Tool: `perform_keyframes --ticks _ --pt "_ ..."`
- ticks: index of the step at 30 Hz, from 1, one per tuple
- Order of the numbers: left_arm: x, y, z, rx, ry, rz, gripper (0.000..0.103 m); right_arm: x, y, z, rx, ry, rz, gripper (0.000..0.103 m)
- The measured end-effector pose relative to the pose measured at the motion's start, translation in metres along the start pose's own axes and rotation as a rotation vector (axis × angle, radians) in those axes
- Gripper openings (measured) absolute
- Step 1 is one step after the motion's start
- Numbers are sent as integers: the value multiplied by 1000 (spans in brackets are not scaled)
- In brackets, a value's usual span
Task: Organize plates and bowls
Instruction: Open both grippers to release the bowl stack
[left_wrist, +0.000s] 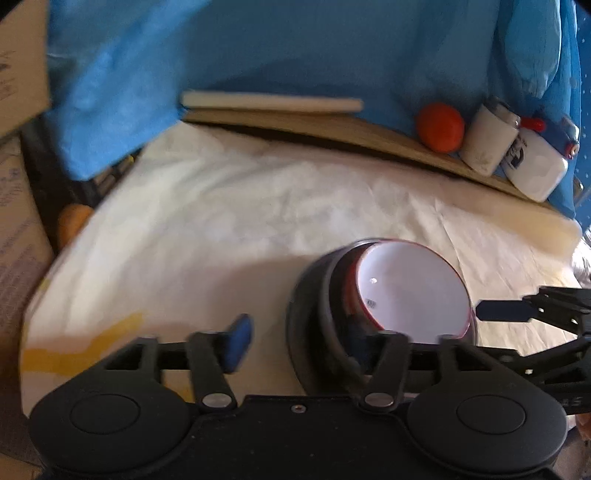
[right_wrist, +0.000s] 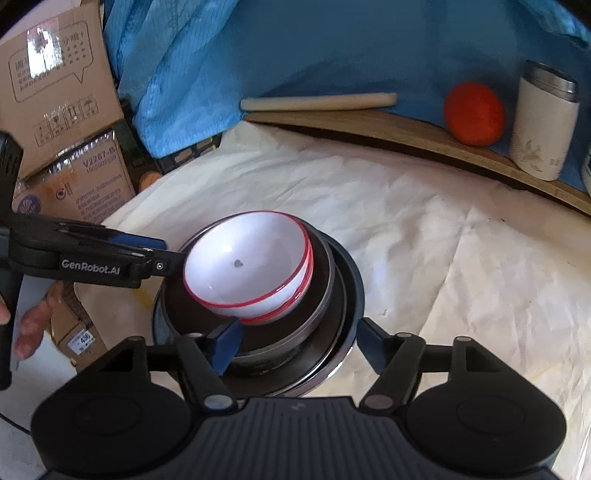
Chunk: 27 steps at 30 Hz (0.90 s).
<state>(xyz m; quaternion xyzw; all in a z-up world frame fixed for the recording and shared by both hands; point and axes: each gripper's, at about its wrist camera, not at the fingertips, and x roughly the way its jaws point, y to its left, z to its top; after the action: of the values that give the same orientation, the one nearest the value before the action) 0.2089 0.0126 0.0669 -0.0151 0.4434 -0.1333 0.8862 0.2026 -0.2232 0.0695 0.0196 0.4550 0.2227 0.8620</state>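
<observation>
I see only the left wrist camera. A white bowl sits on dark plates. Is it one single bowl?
Observer: In the right wrist view the white bowl shows two red rims, one under the other. It looks like two nested bowls.
Operator: Does the right gripper hold the plates?
Observer: No. The right gripper is open, with one finger over the dark plates and the other outside their rim.
Operator: Is anything inside the bowl?
Observer: Only a small grey heart-shaped mark on its bottom.
</observation>
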Motion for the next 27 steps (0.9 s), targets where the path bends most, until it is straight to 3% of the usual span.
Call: perform_keyframes --ticks 4,10,18,27 --pt "-10 8 -8 -37 -29 -24 66 -7 0 -8 19 -43 -18 77" --pt "-25 10 -25 -47 -110 -14 77 -22 11 -25 49 -122 -29 85" --pt "-47 10 -56 -56 -286 8 96 -39 20 -55 77 -251 -52 94" --pt "-61 1 -98 -43 -428 52 102 -65 18 -94 121 -450 -103 103"
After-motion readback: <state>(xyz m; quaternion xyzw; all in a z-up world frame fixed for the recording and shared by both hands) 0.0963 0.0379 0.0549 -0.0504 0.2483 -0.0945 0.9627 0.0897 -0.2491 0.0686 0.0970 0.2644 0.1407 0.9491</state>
